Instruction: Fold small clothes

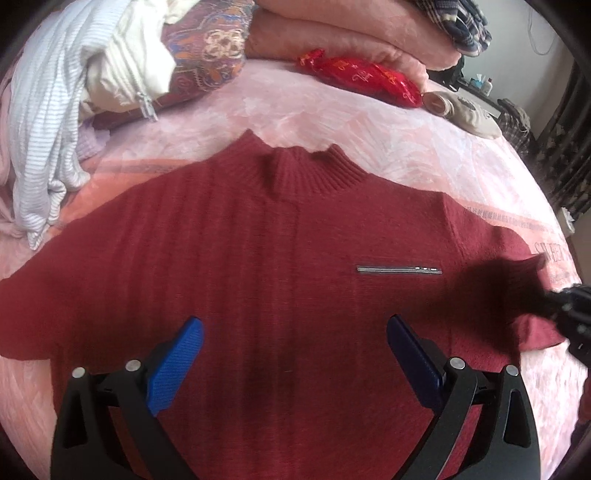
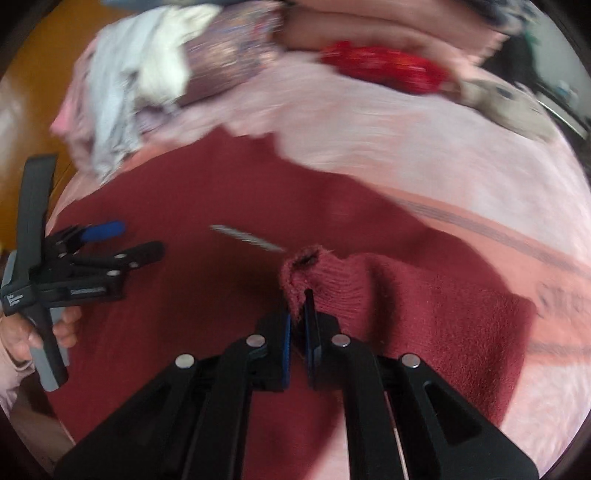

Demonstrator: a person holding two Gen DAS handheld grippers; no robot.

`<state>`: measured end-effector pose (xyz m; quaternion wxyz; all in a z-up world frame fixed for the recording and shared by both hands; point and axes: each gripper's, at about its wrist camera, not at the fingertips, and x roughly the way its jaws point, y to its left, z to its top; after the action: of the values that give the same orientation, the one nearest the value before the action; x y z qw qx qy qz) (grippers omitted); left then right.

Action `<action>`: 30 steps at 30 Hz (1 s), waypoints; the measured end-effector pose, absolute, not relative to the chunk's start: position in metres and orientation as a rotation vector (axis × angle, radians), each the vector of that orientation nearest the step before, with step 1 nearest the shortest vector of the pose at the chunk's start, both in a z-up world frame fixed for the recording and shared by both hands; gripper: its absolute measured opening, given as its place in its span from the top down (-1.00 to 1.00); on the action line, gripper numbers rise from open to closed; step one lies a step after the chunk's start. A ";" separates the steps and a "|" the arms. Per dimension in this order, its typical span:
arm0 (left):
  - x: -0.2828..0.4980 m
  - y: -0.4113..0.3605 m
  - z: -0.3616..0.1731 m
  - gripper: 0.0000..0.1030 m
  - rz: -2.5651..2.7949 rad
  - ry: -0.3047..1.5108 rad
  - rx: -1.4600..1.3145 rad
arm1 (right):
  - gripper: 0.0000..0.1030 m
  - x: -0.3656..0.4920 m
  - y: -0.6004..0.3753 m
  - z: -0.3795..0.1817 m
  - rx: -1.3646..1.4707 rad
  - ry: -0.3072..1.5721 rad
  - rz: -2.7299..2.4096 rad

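Note:
A dark red knit sweater point(image 1: 258, 258) lies flat on a pink bedspread point(image 1: 369, 125), collar point(image 1: 306, 170) at the far side, with a thin silver bar point(image 1: 399, 270) on its chest. My left gripper point(image 1: 295, 328) is open and empty, hovering over the sweater's lower middle; it also shows in the right wrist view point(image 2: 125, 240). My right gripper point(image 2: 298, 306) is shut on the cuff of the sweater's right sleeve point(image 2: 317, 273) and holds it lifted over the body. The right wrist view is blurred by motion. The right gripper shows at the left wrist view's right edge point(image 1: 569, 306).
A heap of clothes point(image 1: 92, 81) lies at the far left of the bed. Folded pink bedding point(image 1: 332, 33), a red cloth pouch point(image 1: 362, 77) and a beige item point(image 1: 469, 110) lie at the far side. Furniture stands beyond the bed's right edge point(image 1: 561, 166).

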<state>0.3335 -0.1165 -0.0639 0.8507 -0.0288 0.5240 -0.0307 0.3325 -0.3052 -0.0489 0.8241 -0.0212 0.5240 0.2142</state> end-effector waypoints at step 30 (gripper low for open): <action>0.328 -0.181 -0.098 -0.93 -0.129 1.232 -0.137 | -0.09 0.324 -0.373 -0.044 0.280 1.091 0.434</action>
<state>0.3282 -0.1812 -0.0977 0.8121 -0.0640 0.5769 -0.0605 0.3237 -0.3733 -0.0445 0.8233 0.1317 0.5130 0.2040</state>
